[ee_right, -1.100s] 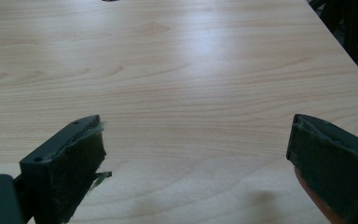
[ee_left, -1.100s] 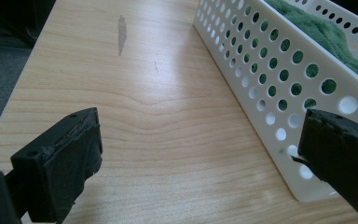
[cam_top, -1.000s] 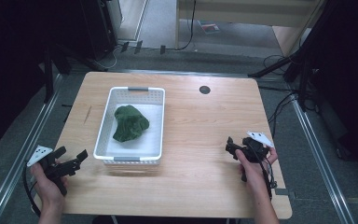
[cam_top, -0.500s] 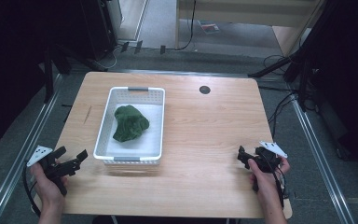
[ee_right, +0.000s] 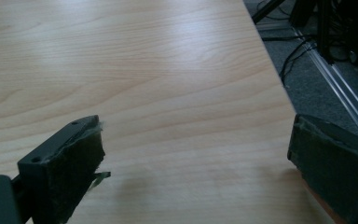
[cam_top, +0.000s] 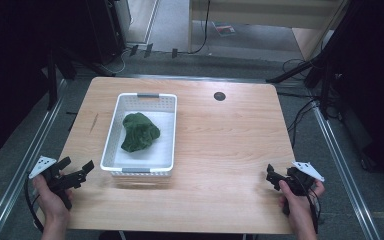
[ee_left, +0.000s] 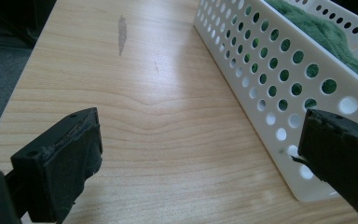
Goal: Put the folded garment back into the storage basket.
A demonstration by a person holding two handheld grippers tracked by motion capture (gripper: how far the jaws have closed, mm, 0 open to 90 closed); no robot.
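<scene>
Compared with a second ago, our right gripper [cam_top: 274, 178] has drawn back from the middle of the table's right side toward the near right corner, and half a second ago it was already most of the way there. Our left gripper [cam_top: 77, 171] has stayed put at the near left corner, and the green cloth [cam_top: 140, 131] has not shifted inside the white basket [cam_top: 111, 134].

We hold both grippers low over the wooden table [cam_top: 230, 130], well apart from each other. In the left gripper view, the left gripper [ee_left: 200, 154] has its jaws spread wide with bare wood between them; the farther jaw stands just in front of the perforated wall of the basket [ee_left: 279, 93], and we cannot tell whether it touches it. Through the holes and over the rim we see the cloth [ee_left: 326, 35] lying inside.

In the right gripper view, the right gripper [ee_right: 196, 158] also has its jaws wide apart and grips nothing; only the table [ee_right: 135, 70] lies between them, with its right edge and the floor beyond.
</scene>
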